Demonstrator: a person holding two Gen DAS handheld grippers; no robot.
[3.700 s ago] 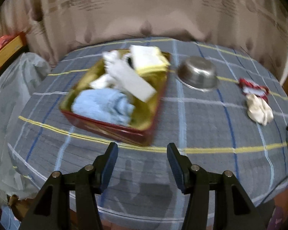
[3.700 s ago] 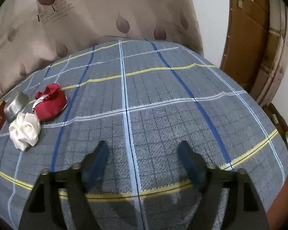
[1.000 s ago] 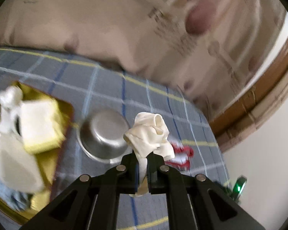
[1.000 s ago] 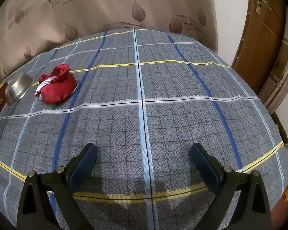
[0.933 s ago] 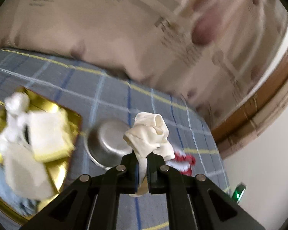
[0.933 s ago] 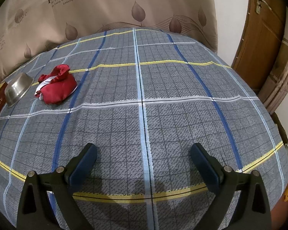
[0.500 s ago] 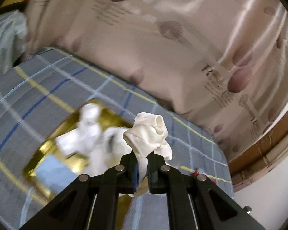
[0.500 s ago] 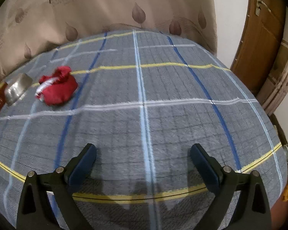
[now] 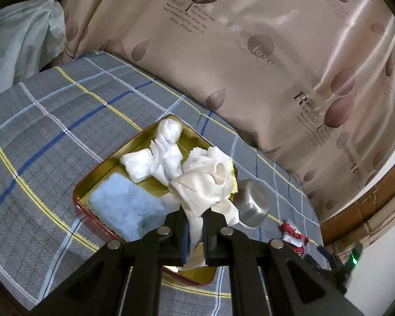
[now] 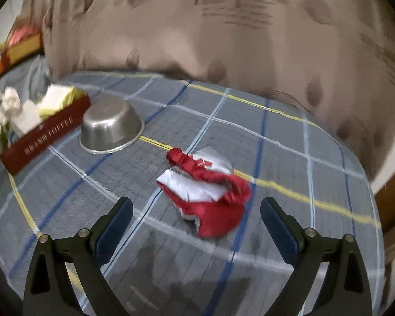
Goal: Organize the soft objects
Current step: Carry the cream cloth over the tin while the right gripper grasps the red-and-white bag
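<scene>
Clamping the cream cloth (image 9: 205, 181) tight in my left claw (image 9: 196, 233), I hold it over the near corner of the gold-lined tray (image 9: 92, 176), where a blue towel (image 9: 123, 208) and white cloths (image 9: 155, 160) already lie, so I judge this piece only needs dropping in. My right claw (image 10: 196, 220) stands wide and empty just short of the red-and-white pouch (image 10: 208, 184), which lies well right of the tray beyond an upturned steel bowl (image 10: 110, 125) and looks the last piece left out. Tray and all sit on a grey plaid bedspread (image 9: 52, 121), with a beige leaf-printed curtain (image 9: 250, 52) behind the tray and a wooden door frame (image 9: 360, 210) to its right.
</scene>
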